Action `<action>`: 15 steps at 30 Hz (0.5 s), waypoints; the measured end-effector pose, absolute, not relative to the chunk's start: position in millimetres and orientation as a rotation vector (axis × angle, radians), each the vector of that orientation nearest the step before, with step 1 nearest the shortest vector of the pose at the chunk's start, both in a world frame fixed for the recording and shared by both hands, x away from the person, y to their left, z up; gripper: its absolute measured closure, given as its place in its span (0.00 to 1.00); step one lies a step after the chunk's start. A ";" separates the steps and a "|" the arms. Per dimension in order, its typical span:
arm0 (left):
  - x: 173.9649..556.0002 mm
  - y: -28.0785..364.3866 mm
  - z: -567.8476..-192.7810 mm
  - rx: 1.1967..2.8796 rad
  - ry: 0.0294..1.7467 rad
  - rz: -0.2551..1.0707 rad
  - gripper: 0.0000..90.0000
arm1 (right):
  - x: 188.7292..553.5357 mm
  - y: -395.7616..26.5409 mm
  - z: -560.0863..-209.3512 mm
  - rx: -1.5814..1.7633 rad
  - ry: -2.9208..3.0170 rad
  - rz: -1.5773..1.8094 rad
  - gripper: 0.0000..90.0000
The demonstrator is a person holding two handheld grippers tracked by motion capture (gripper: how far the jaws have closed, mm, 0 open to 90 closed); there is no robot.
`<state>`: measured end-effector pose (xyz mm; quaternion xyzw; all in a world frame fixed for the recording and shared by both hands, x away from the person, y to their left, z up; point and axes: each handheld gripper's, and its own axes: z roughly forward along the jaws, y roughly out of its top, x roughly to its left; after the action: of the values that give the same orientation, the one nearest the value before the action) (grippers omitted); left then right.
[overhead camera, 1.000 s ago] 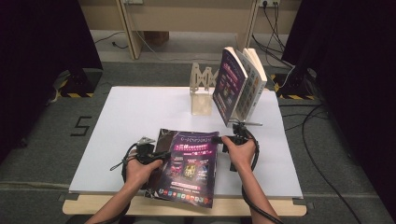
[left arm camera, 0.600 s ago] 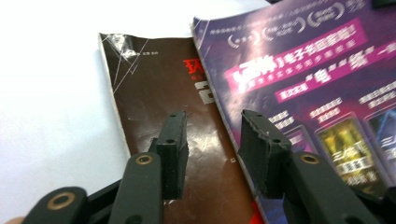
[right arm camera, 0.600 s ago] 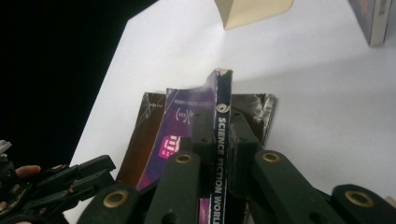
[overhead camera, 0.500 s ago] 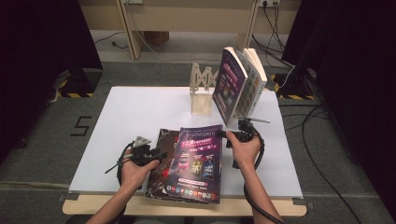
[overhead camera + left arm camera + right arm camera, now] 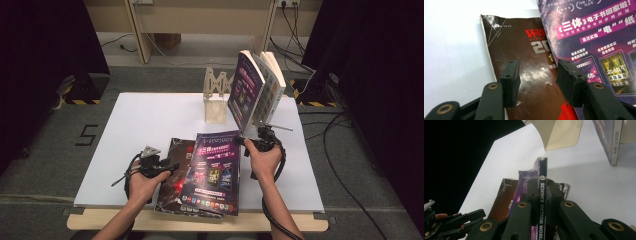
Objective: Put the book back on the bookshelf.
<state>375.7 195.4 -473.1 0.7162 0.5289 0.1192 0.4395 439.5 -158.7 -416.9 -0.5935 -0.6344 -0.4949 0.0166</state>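
High view: the purple magazine (image 5: 214, 170) lies in the lower centre of the frame, atop a brown magazine (image 5: 174, 172), long axis running toward the bookstand (image 5: 216, 97) in the upper centre. The right gripper (image 5: 250, 142) pinches its upper right edge; the left gripper (image 5: 172, 166) sits at lower left, beside the brown cover.

Left gripper view: jaws spread, having just been opening, nothing between them; the purple magazine (image 5: 594, 37) lies to the right.

Right gripper view: jaws pressed on the spine (image 5: 541, 195), apparently lifted on edge. The right hand is nearer the standing books (image 5: 257, 90).
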 end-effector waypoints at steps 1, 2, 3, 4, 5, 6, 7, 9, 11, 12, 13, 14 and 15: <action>375.6 195.2 -473.3 1.779 1.312 0.295 0.57 | 439.3 -159.2 -416.5 -1.844 -1.979 -1.547 0.94; 375.6 195.2 -473.4 1.779 1.313 0.291 0.57 | 439.0 -159.1 -415.7 -1.845 -1.977 -1.553 0.94; 375.5 195.2 -473.4 1.779 1.313 0.291 0.57 | 438.7 -159.3 -414.9 -1.847 -1.980 -1.556 0.94; 375.4 195.3 -473.4 1.778 1.314 0.292 0.56 | 438.4 -159.6 -414.2 -1.845 -1.979 -1.563 0.94; 375.4 195.3 -473.3 1.775 1.314 0.291 0.56 | 438.1 -159.9 -413.6 -1.845 -1.985 -1.568 0.94; 375.4 195.4 -473.3 1.774 1.315 0.290 0.56 | 437.8 -160.1 -413.0 -1.844 -1.985 -1.574 0.94; 375.3 195.5 -473.0 1.774 1.316 0.291 0.56 | 437.4 -160.3 -412.4 -1.845 -1.985 -1.577 0.94; 375.5 195.5 -473.0 1.773 1.315 0.288 0.56 | 436.8 -160.4 -411.2 -1.845 -1.984 -1.585 0.94; 375.5 195.4 -473.1 1.772 1.317 0.286 0.56 | 436.2 -160.6 -409.9 -1.843 -1.984 -1.586 0.94; 375.6 195.3 -473.2 1.772 1.318 0.281 0.56 | 435.9 -160.6 -409.0 -1.844 -1.984 -1.587 0.94; 375.6 195.1 -473.2 1.769 1.320 0.272 0.57 | 435.9 -160.9 -408.4 -1.841 -1.989 -1.593 0.94; 375.5 194.9 -473.3 1.768 1.320 0.270 0.57 | 435.6 -160.9 -407.6 -1.841 -1.991 -1.598 0.94; 375.4 194.8 -473.2 1.768 1.321 0.271 0.57 | 435.0 -160.9 -406.2 -1.840 -1.994 -1.604 0.94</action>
<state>375.4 194.8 -473.2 0.7129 0.5325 0.1091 0.4431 435.0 -160.9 -406.2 -0.5838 -0.6326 -0.5089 -0.0049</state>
